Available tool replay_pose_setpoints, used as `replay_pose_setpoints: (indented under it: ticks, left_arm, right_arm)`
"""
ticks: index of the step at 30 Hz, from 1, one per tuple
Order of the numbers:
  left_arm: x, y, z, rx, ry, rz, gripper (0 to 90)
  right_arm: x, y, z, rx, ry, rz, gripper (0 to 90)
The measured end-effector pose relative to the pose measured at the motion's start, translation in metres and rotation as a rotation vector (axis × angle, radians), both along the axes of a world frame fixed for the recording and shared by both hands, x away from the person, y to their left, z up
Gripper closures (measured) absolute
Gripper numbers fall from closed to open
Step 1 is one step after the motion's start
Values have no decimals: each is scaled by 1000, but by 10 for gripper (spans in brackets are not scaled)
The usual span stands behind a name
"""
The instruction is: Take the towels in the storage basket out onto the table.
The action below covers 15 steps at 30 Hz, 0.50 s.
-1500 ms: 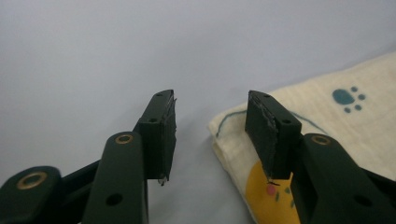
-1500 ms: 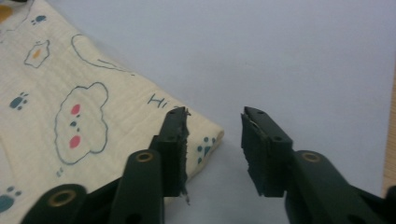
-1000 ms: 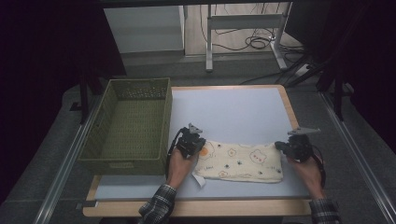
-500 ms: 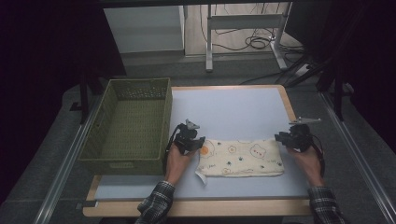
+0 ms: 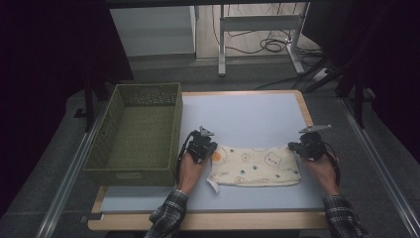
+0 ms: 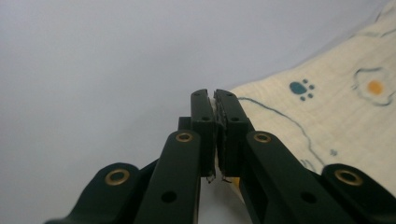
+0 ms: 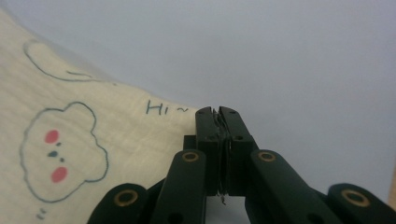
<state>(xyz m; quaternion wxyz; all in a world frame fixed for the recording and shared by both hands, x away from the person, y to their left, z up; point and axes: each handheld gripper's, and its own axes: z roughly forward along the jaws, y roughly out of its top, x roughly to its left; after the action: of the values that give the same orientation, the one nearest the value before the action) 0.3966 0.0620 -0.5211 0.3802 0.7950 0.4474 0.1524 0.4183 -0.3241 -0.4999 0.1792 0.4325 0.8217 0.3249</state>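
High view: soft, light cloth (image 5: 255,166) on tabletop (image 5: 247,114); left tool (image 5: 201,145) and right tool (image 5: 309,146) clamped on corners at 9 and 3 o'clock.

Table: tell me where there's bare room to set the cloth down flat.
The widest free patch of the table lies beyond the cloth, between the basket and the right edge. A narrower bare strip runs along the near edge, in front of the cloth. It is crowded at the cloth's two ends, where the left claw and right claw pinch its corners.
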Motion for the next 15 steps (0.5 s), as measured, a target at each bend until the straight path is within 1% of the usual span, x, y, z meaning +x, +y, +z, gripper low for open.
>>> replay_pose_setpoints:
  ticks: [1, 2, 3, 5, 7, 8, 9, 10, 11, 12, 13, 14, 15]
  left_arm:
    - [-2, 0, 2, 1, -14, -3, 874]
    - [-5, 0, 4, 12, -32, -12, 873]
    - [-8, 0, 6, 17, -45, -17, 872]
    - [-15, 1, 8, 9, -64, -27, 869]
    - [-23, 1, 11, 10, -86, -33, 868]
    - [-31, 1, 13, 6, -103, -40, 868]
    - [-31, 1, 13, 6, -103, -40, 867]
    - [-35, 1, 13, 4, -110, -47, 867]
    - [-39, 1, 14, 9, -114, -54, 867]
    - [-42, 1, 14, 14, -122, -59, 867]
    - [-45, 1, 14, 19, -126, -61, 867]
    - [-49, 2, 13, 14, -129, -72, 867]
    - [-49, 2, 13, 14, -129, -72, 867]
  right_arm:
    - [-1, -1, 2, 18, -11, 1, 874]
    - [-3, -1, 5, 31, -23, 3, 873]
    - [-6, -2, 7, 37, -37, 10, 873]
    - [-14, -5, 11, 55, -59, 22, 873]
    - [-23, -9, 14, 68, -76, 37, 872]
    - [-33, -13, 17, 82, -91, 47, 872]
    - [-38, -15, 18, 88, -98, 54, 872]
    - [-43, -17, 19, 87, -106, 59, 871]
    - [-43, -17, 19, 87, -106, 59, 871]
    - [-50, -20, 21, 94, -117, 65, 870]
    - [-50, -20, 21, 94, -117, 65, 870]
    - [-56, -24, 21, 113, -119, 74, 869]
    - [-56, -24, 21, 113, -119, 74, 869]
